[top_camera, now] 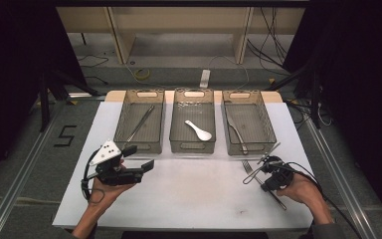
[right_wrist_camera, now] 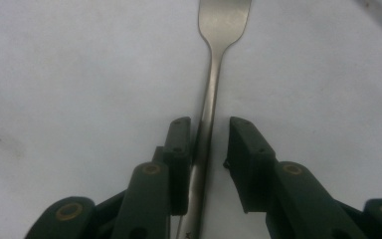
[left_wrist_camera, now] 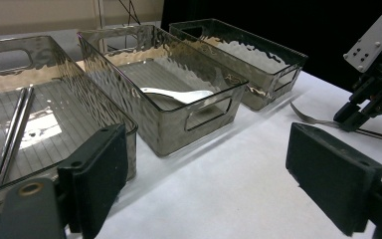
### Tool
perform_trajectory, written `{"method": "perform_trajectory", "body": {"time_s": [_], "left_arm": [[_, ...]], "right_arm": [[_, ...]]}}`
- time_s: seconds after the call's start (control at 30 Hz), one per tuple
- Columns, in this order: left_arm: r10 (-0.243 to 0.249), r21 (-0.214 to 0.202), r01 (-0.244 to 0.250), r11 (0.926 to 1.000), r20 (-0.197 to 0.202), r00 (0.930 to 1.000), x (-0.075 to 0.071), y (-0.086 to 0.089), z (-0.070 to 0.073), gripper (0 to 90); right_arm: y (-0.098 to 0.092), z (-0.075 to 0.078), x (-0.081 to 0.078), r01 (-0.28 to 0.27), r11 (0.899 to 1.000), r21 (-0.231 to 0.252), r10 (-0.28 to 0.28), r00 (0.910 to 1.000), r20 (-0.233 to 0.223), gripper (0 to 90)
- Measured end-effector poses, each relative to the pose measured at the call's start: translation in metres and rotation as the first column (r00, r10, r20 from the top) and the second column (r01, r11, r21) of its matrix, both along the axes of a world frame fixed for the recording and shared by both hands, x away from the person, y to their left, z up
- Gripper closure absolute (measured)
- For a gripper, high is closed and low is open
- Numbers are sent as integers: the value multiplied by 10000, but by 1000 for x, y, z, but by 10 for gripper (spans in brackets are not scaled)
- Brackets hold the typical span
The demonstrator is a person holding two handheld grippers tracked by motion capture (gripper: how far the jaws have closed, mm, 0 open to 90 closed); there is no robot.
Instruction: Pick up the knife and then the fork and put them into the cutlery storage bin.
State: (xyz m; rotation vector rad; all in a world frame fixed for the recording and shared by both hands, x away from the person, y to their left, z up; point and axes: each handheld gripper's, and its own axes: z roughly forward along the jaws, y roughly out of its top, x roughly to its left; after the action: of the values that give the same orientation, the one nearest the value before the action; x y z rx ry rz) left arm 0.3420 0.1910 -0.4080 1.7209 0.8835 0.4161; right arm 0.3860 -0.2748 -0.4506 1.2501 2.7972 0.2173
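A metal fork [top_camera: 248, 168] lies on the white table [top_camera: 194, 189] at the front right. My right gripper [top_camera: 264, 175] is down over its handle. In the right gripper view the fork's handle [right_wrist_camera: 214, 84] runs between the jaws of the right gripper [right_wrist_camera: 211, 129], which stand narrowly open; the left pad is against the handle and a small gap shows at the right pad. My left gripper [top_camera: 140, 157] hovers at the front left, wide open and holding nothing. In the left gripper view, the left gripper [left_wrist_camera: 214, 184] looks past the bins toward the right gripper [left_wrist_camera: 350, 118] and the fork [left_wrist_camera: 313, 119].
Three clear bins stand in a row at the back. The left bin [top_camera: 139, 145] holds metal chopsticks [top_camera: 140, 123], the middle bin [top_camera: 193, 148] a white spoon [top_camera: 199, 131], and the right bin [top_camera: 252, 150] a knife [top_camera: 236, 130]. Dark floor surrounds the table.
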Motion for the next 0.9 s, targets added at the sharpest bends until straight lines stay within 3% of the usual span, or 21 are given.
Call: {"method": "perform_trajectory", "body": {"time_s": [0.5, 0.7, 0.9], "left_arm": [[-10, -10, 10, 10000, 17, 10000, 0, -1, 0, 164], [-25, 4, 25, 10000, 26, 10000, 0, -1, 0, 164], [7, -16, -7, 10000, 16, 10000, 0, 0, 0, 164]], "right_arm": [[2, 0, 1, -28, 10000, 14, 28, 9999, -119, 839], [4, 0, 0, -187, 9997, -145, 188, 9998, 50, 848], [1, 9, -2, -383, 9992, 146, 378, 9987, 341, 850]]}}
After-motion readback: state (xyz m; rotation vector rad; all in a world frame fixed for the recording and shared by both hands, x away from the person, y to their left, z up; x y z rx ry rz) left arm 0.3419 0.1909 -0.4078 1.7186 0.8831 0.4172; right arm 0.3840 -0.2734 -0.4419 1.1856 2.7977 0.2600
